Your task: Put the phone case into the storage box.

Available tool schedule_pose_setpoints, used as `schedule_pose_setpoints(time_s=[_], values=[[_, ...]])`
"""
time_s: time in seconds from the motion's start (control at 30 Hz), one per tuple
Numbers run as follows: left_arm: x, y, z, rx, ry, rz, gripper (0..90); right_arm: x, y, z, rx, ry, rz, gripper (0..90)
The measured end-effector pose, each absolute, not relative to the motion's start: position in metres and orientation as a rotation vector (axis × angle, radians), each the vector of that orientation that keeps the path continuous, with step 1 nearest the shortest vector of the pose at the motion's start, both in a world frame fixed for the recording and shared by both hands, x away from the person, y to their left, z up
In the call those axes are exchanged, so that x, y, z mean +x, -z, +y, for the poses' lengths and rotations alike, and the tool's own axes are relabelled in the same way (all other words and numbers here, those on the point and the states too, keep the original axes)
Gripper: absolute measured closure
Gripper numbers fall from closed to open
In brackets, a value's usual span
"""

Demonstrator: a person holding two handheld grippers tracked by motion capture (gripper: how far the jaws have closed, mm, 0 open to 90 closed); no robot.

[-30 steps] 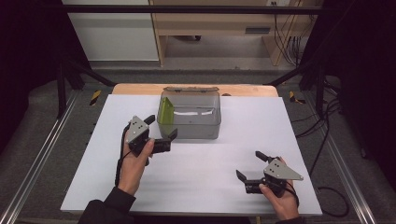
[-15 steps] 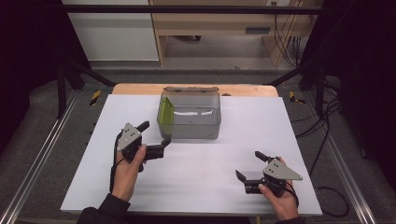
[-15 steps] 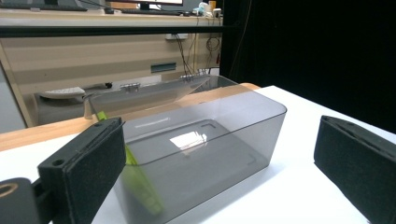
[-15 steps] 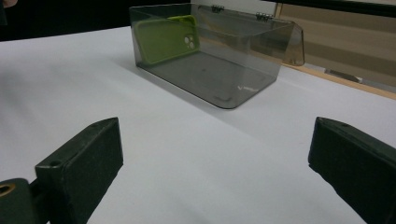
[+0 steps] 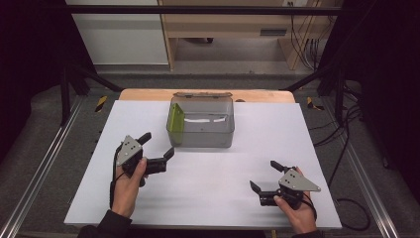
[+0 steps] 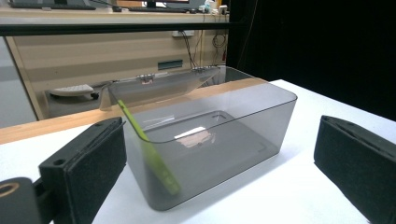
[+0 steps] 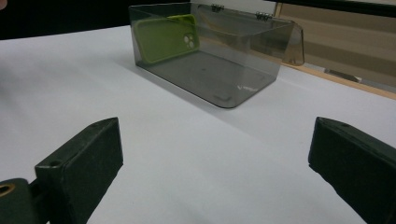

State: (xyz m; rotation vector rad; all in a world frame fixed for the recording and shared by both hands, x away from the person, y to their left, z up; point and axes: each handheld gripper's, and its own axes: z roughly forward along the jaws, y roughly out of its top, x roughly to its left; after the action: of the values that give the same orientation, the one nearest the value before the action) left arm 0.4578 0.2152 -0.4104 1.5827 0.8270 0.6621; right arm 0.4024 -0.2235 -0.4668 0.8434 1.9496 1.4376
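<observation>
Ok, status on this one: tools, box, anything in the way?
Left tool open, just short of the smoky box. Right tool open, farther off. Box lid up, green phone case leaning inside. Nothing between them.

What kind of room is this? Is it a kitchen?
Probably a lab or workshop, not a kitchen: a white table inside a black metal frame, loose cables by a wooden desk, and hand-held grippers.

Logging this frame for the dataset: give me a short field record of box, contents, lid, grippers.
box: clear grey plastic box, on white table, far centre
lid: hinged lid open, tipped back
contents: green phone case leaning on the box's left end wall
left gripper: open, near box's front left corner, not touching
right gripper: open, near front edge, apart from box
</observation>
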Motion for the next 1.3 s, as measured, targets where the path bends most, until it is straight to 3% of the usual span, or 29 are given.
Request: schedule_pose_setpoints(time_s=[1.3], values=[[0.438, 0.402, 0.278, 1.525, -0.758, 0.842, 1.9, 0.402, 0.468, -0.222, 0.847, -1.416, 1.955, 3.4]])
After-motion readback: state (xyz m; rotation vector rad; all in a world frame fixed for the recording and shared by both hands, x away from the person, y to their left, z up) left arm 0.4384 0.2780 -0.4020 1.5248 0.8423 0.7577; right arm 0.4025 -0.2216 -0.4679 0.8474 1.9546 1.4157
